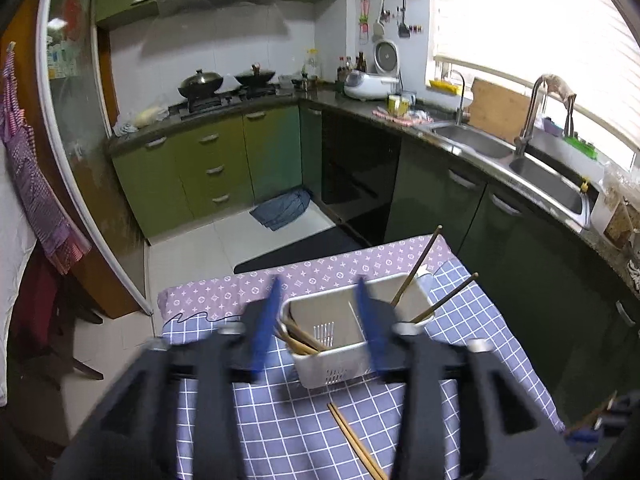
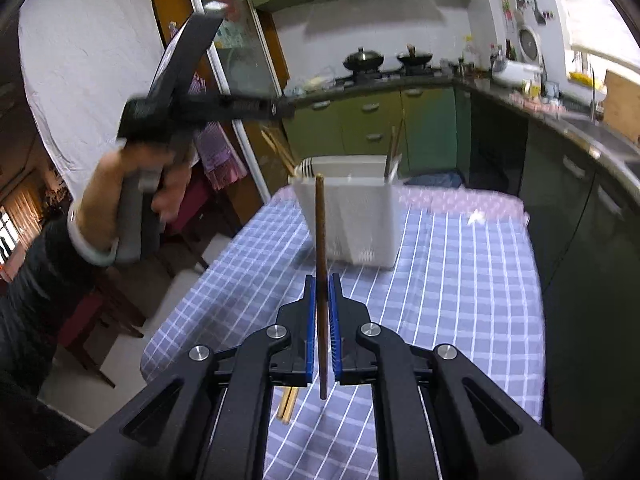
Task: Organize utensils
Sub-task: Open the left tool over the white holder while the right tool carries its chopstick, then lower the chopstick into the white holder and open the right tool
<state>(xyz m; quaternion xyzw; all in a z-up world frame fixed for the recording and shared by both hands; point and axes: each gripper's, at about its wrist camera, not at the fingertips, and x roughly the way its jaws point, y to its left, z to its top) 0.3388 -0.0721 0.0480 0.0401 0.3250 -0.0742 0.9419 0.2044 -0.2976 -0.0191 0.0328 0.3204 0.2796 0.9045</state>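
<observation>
A white utensil holder [image 1: 340, 340] stands on the checked tablecloth [image 1: 288, 428] and also shows in the right wrist view [image 2: 352, 216]. It holds light wooden chopsticks [image 1: 298, 342] on its left and dark chopsticks [image 1: 416, 270] on its right. My left gripper [image 1: 318, 292] is open and empty above the holder. It shows raised at the left in the right wrist view [image 2: 192, 108]. My right gripper [image 2: 322, 280] is shut on a dark brown chopstick [image 2: 321, 248], held upright in front of the holder. A pair of light chopsticks [image 1: 356, 444] lies on the cloth, also visible under the right gripper [image 2: 289, 404].
The table's far end carries a purple patterned cloth [image 1: 320, 268]. Green and dark cabinets [image 1: 224, 168] line the kitchen. A double sink [image 1: 520, 164] runs along the right counter. A blue cloth [image 1: 282, 210] lies on the floor. Dark chairs [image 2: 120, 308] stand left of the table.
</observation>
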